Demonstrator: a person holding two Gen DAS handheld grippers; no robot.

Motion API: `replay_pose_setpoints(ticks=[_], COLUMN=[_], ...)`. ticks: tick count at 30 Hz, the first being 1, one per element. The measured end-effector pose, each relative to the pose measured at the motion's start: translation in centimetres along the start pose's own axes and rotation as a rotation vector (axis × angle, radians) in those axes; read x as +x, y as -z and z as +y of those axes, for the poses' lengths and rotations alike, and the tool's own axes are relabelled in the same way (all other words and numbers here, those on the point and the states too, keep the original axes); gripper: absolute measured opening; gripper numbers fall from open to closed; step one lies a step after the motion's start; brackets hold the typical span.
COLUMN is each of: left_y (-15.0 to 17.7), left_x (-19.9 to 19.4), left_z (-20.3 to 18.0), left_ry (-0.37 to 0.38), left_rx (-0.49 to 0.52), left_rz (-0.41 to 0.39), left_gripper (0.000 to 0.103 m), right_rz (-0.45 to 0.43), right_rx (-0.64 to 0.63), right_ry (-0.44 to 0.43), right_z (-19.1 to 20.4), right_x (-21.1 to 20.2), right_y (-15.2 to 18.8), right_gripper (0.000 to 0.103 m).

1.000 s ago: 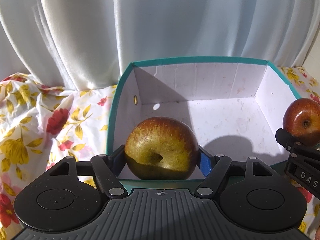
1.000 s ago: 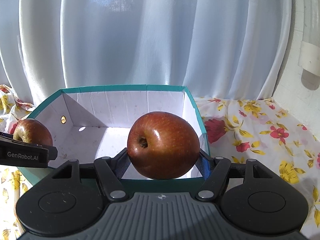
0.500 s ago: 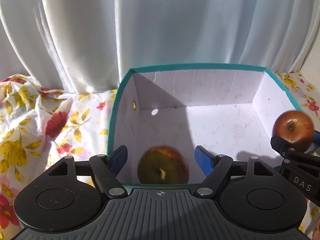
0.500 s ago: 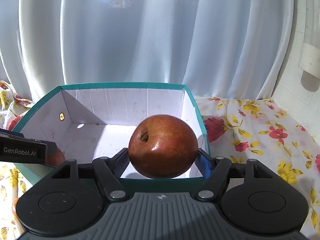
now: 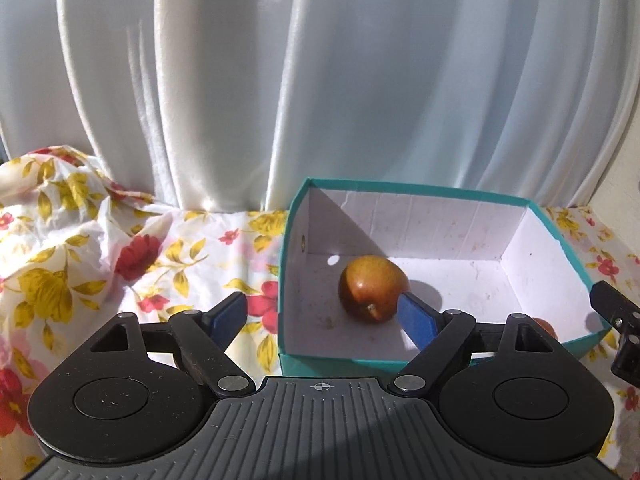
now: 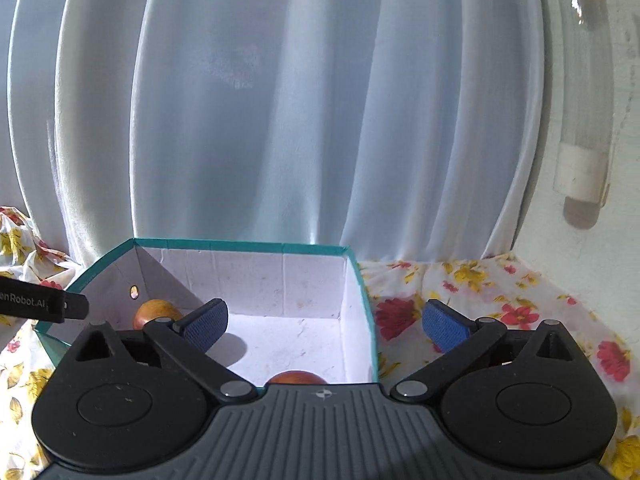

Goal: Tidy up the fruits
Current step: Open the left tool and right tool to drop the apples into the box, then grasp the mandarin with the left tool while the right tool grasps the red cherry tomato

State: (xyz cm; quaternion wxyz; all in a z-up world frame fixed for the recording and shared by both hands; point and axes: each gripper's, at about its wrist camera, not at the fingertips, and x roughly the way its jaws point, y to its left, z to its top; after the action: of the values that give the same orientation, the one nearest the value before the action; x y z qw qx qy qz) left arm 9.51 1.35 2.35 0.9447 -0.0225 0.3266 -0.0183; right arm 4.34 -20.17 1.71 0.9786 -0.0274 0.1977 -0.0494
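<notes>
Apples are both sitting in the teal box (image 5: 420,190) now. A second ago each gripper was clamping one over it; half a second ago the left had already let go while the right was still gripping. Now both are released.

Greenish-red apple (image 5: 370,288) is resting on the box floor toward the left wall, roughly 12 o'clock from the left gripper (image 5: 320,318), in sun, stem end facing the camera. Left gripper's blue pads (image 5: 416,320) are spread wide, nothing between them; the right pad is overlapping the apple in view, contact unclear.

Red apple (image 6: 296,378) is lying at the near wall, 6 o'clock of the box in the right wrist view, mostly hidden behind the gripper body. Left view is showing only a sliver of it (image 5: 544,326) at 3 o'clock. Right gripper (image 6: 324,324) is also standing fully apart and empty, straddling the box's right wall.

Both cameras are looking higher and further back than before, so the grippers are backing out.

Judgement: this deposit step is looking done. Floral cloth (image 5: 120,248) around the box is showing no other fruit, but coverage is partial, so can't confirm the task is finishing.
</notes>
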Motion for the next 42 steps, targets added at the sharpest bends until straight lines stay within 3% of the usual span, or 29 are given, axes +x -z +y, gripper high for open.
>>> replay_pose_setpoints(ticks=[4, 6, 9, 11, 15, 17, 22, 27, 42], left_y=[1.4, 2.5, 4.6, 6.0, 8.5, 9.7, 12.0, 13.5, 17.1], left_x=[-1.9, -2.5, -3.5, -4.0, -4.1, -4.4, -5.1, -6.0, -8.6], left_z=[1.4, 1.8, 2.4, 2.9, 2.1, 1.7, 2.1, 1.5, -2.4], left_ry=[0.005, 0.031, 0.078, 0.107, 0.023, 0.006, 0.109, 0.159, 0.227], left_rx=[-0.049, -0.047, -0.06, -0.099, 0.008, 0.068, 0.071, 0.103, 0.265], left_rz=[-0.063, -0.063, -0.036, -0.006, 0.049, 0.057, 0.123, 0.145, 0.138], left_gripper=[0.088, 0.089, 0.089, 0.096, 0.093, 0.091, 0.091, 0.09, 0.086], right_rz=[-0.071, -0.009, 0.166, 0.227, 0.277, 0.279, 0.291, 0.3, 0.289], right_rx=[0.016, 0.047, 0.113, 0.182, 0.176, 0.161, 0.174, 0.161, 0.052], right_ry=[0.002, 0.002, -0.027, -0.065, -0.068, -0.055, -0.053, -0.056, -0.047], right_z=[-0.6, -0.8, -1.1, -1.4, -0.9, -0.8, -0.8, -0.9, -0.7], right_x=[-3.1, -3.6, -3.5, -3.9, -4.7, -5.0, -5.4, -5.9, -5.2], right_y=[1.3, 2.2, 4.3, 5.9, 7.8, 8.2, 9.0, 9.6, 10.6], right_gripper=[0.103, 0.103, 0.103, 0.103, 0.103, 0.103, 0.103, 0.101, 0.072])
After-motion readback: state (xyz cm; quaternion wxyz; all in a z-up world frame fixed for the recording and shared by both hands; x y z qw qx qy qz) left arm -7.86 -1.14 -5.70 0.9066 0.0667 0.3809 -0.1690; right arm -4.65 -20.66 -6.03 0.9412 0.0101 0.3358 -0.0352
